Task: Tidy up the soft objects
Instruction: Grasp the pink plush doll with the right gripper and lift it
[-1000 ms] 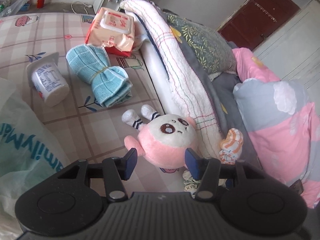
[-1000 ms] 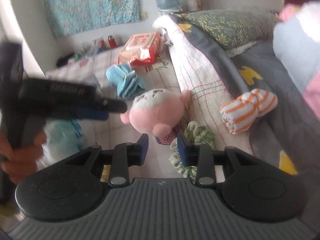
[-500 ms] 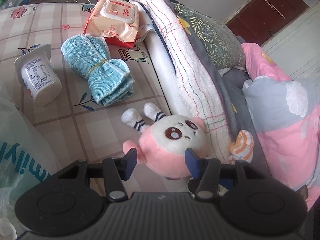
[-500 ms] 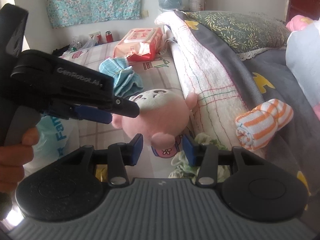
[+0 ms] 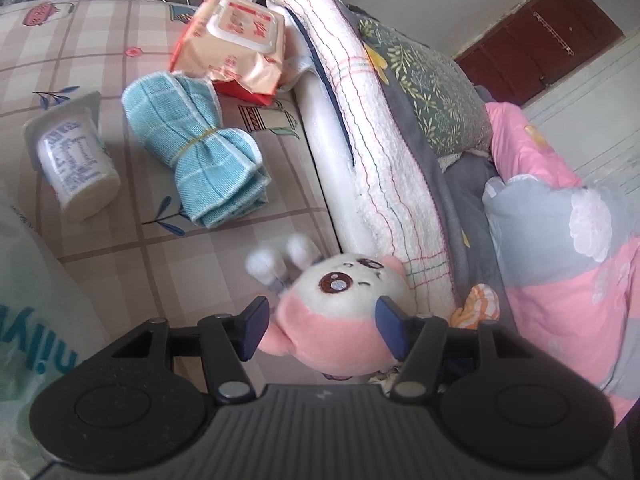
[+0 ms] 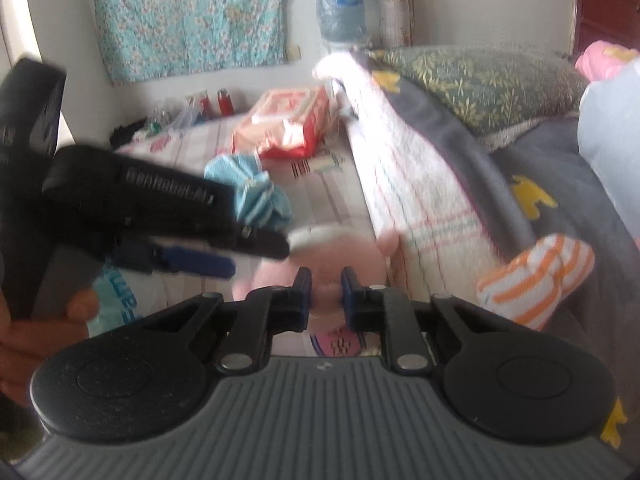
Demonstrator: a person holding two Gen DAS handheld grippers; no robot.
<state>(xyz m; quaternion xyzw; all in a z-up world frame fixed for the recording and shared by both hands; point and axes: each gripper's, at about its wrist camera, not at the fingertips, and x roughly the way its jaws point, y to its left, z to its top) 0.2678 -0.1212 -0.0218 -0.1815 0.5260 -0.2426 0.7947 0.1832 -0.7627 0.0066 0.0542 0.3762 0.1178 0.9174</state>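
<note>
A pink and white plush toy [image 5: 340, 312] sits between the wide-open fingers of my left gripper [image 5: 320, 330], above the checked tabletop [image 5: 120, 40]. In the right wrist view my right gripper [image 6: 325, 296] is shut on a pink limb of the same plush toy [image 6: 320, 272], which is blurred. The left gripper [image 6: 192, 236] shows there as a black body at the left. A rolled blue towel [image 5: 200, 152] lies on the table. An orange-striped rolled sock [image 6: 536, 276] lies on the grey bedding.
A wet-wipes pack [image 5: 236, 40] and a white cup on its side [image 5: 74, 160] lie on the table. A plastic bag [image 5: 36, 320] sits at left. A white blanket [image 5: 372, 128], a floral pillow [image 5: 432, 92] and a pink quilt [image 5: 560, 260] cover the bed at right.
My right gripper has closed from open onto the plush toy's limb. The left gripper has moved forward, so the toy sits deeper between its open fingers.
</note>
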